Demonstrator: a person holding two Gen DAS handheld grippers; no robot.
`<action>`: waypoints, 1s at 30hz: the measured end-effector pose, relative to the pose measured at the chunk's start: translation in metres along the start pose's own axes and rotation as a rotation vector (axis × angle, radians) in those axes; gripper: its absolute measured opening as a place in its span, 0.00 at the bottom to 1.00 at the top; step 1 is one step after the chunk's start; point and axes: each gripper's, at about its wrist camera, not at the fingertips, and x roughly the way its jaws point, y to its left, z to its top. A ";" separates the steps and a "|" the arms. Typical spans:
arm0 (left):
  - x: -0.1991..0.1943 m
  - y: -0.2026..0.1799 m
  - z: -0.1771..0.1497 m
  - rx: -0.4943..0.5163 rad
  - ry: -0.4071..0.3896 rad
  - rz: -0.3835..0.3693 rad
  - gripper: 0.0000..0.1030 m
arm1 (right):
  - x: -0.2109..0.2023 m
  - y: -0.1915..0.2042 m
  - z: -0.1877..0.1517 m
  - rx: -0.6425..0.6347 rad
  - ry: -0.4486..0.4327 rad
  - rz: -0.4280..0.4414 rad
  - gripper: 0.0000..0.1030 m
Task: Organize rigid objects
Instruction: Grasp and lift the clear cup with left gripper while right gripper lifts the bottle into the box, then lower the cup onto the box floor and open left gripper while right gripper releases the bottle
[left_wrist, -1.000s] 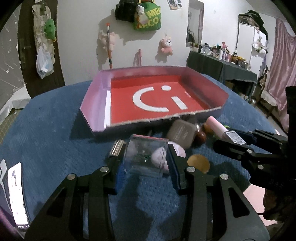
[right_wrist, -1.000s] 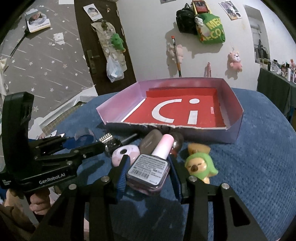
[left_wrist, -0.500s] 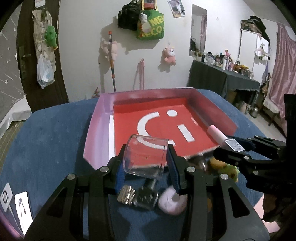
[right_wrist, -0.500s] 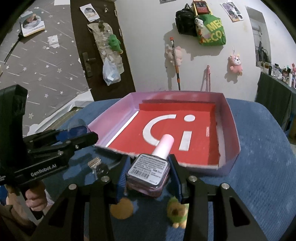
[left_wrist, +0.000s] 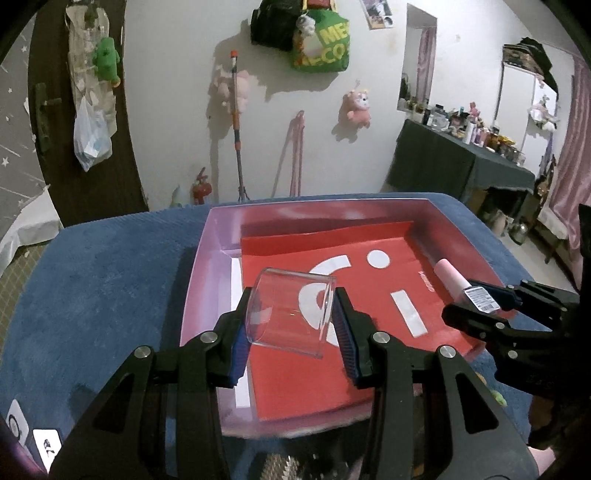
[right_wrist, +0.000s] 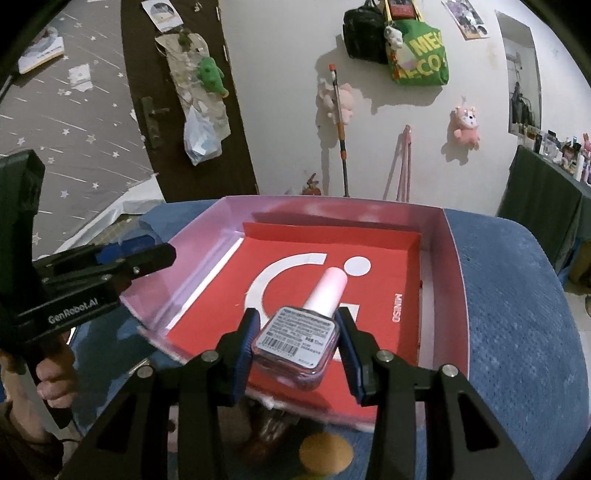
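**Both grippers loaded and hanging over the pink box**

Biggest thing first: the blue-covered table (left_wrist: 92, 280) takes up most of the room from where I'm standing. Sitting on it is a wide pink cardboard box (left_wrist: 199, 280) with low walls and a red sheet (right_wrist: 373, 291) lining the bottom, white logo shapes printed on it. The inside of the box has nothing resting on the red liner as far as I can see.

The left gripper (left_wrist: 291, 326) is clamped on a clear plastic cup (left_wrist: 290, 312), tipped on its side, blue pads pressing both sides of it. It's held up in the air above the left half of the box, over the white curved shape.

The right gripper (right_wrist: 295, 341) is squeezing a nail polish bottle (right_wrist: 297, 338) by its squarish glass body, label and barcode facing up, pale pink cap (right_wrist: 328, 288) pointing away toward the far wall of the box. It's also above the liner, near the front edge, not touching it.

Smaller stuff is left on the table just in front of the box's near wall: a round tan disc (right_wrist: 325, 448), something dark and brownish (right_wrist: 269, 432) next to it (too blurry to call), and a silvery ridged thing (left_wrist: 280, 467) at the bottom edge.
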 end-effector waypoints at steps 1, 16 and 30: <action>0.006 0.001 0.002 -0.008 0.009 0.006 0.37 | 0.005 -0.002 0.004 0.000 0.008 -0.008 0.43; 0.091 0.015 0.026 -0.039 0.181 0.057 0.37 | 0.083 -0.039 0.029 0.074 0.166 -0.099 0.43; 0.127 0.022 0.014 -0.085 0.337 0.031 0.37 | 0.118 -0.050 0.033 0.090 0.299 -0.173 0.43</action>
